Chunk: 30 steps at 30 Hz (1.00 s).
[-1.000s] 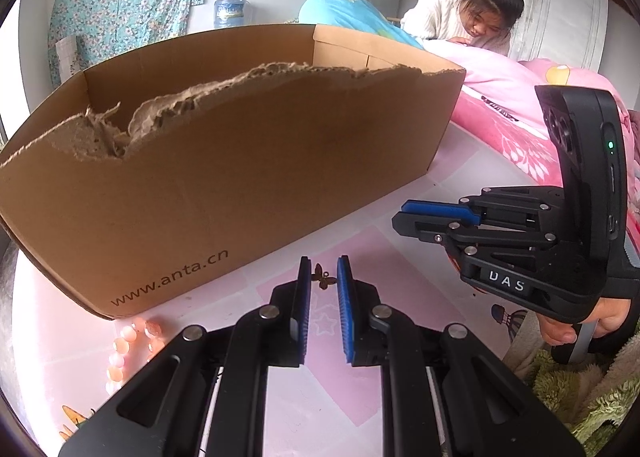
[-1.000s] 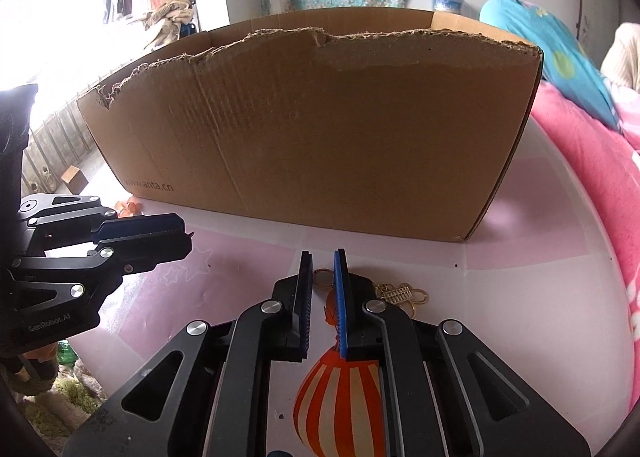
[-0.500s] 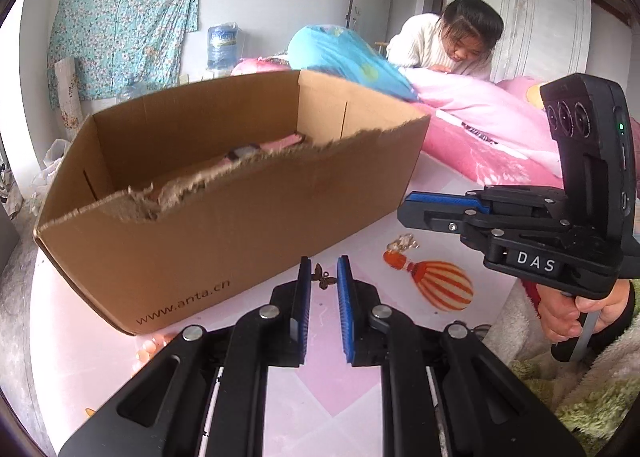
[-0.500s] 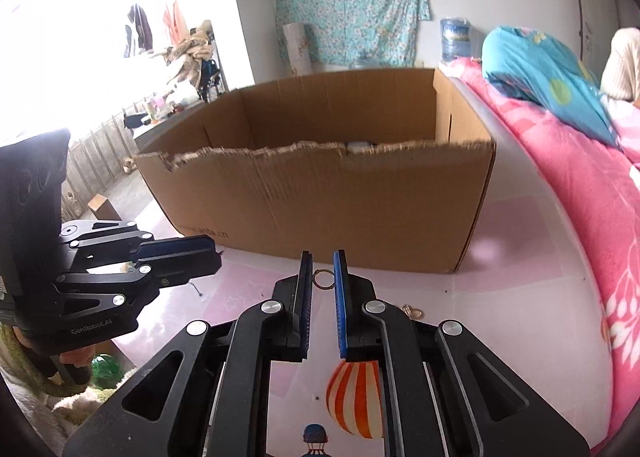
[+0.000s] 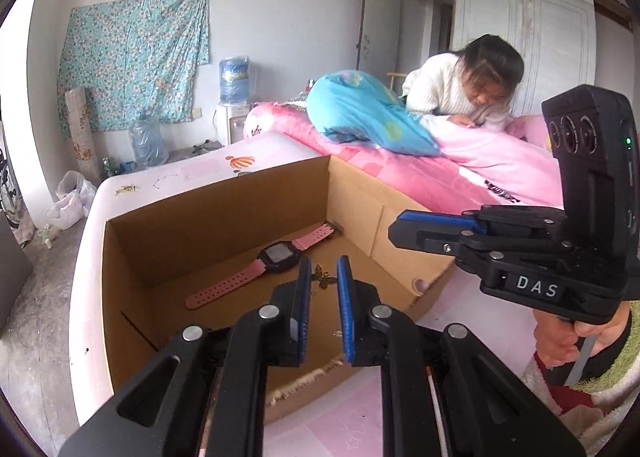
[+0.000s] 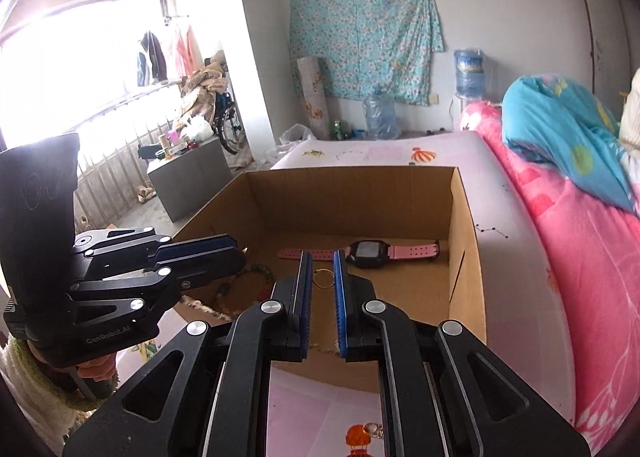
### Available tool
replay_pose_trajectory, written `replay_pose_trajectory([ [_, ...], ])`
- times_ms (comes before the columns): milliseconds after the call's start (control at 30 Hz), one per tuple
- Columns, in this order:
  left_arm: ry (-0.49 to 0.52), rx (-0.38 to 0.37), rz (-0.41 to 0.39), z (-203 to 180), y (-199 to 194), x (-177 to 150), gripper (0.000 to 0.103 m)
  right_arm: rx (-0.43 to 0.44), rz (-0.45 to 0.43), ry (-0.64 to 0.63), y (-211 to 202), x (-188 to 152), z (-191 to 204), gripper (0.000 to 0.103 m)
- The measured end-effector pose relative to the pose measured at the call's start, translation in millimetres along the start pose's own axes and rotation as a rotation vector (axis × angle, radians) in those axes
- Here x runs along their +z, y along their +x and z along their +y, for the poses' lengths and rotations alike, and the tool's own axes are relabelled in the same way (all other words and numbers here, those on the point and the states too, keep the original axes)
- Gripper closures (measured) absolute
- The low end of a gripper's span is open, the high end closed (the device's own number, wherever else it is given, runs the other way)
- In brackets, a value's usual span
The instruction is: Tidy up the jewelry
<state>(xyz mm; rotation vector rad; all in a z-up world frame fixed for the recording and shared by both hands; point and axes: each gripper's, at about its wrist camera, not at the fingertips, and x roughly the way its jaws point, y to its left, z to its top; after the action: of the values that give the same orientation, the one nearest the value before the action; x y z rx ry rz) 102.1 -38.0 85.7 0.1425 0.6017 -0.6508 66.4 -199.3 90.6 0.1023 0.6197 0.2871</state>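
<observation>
Left wrist view: left gripper (image 5: 322,297), fingers nearly together around a small butterfly charm (image 5: 322,279), above the open cardboard box (image 5: 224,217). Pink-strapped watch (image 5: 266,263) on box floor at 11 o'clock. Right gripper (image 5: 404,225) at 2 o'clock.

Right wrist view: right gripper (image 6: 323,289), fingers nearly together around a gold ring (image 6: 323,278). Watch (image 6: 366,252) at 1 o'clock; bead bracelet (image 6: 256,277) at 9 o'clock, inside box (image 6: 348,193). Pink surface (image 6: 508,257) beneath.

Box (image 5: 224,241) on desk (image 6: 516,257), my two grippers over its near edge.
Watch (image 5: 280,255) lies in box toward far wall; ring (image 6: 323,278) and butterfly charm (image 5: 323,280) nearer me, beads (image 6: 256,273) at left. My right gripper (image 5: 400,227) sits right of my left gripper (image 5: 322,309). Bed (image 6: 580,257) right of desk.
</observation>
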Motion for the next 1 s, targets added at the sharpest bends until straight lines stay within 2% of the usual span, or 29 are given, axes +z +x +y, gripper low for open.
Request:
replay_pose_trajectory([
  [167, -0.038, 0.029, 0.106, 26, 49, 8, 0.090, -0.039, 0.111, -0.020, 32, -1, -2, 0.094],
  [233, -0.044, 0.056, 0.134, 30, 62, 10, 0.090, -0.031, 0.120, -0.007, 34, -1, -4, 0.094],
  [300, -0.064, 0.052, 0.147, 33, 67, 9, 0.090, -0.013, 0.115, 0.012, 32, 0, -8, 0.092],
  [367, -0.078, 0.062, 0.149, 35, 69, 10, 0.086, 0.004, 0.096, 0.033, 26, 1, -11, 0.091],
  [667, -0.111, 0.075, 0.070, 37, 46, 16, 0.083, 0.020, -0.019, 0.066, -13, 10, -22, 0.090],
  [800, -0.100, 0.063, 0.016, 29, 21, 15, 0.083, 0.058, -0.084, 0.077, -44, 6, -22, 0.085],
  [1000, -0.039, 0.007, -0.054, 8, -24, -11, 0.083, 0.083, -0.125, 0.075, -84, -18, -22, 0.080],
])
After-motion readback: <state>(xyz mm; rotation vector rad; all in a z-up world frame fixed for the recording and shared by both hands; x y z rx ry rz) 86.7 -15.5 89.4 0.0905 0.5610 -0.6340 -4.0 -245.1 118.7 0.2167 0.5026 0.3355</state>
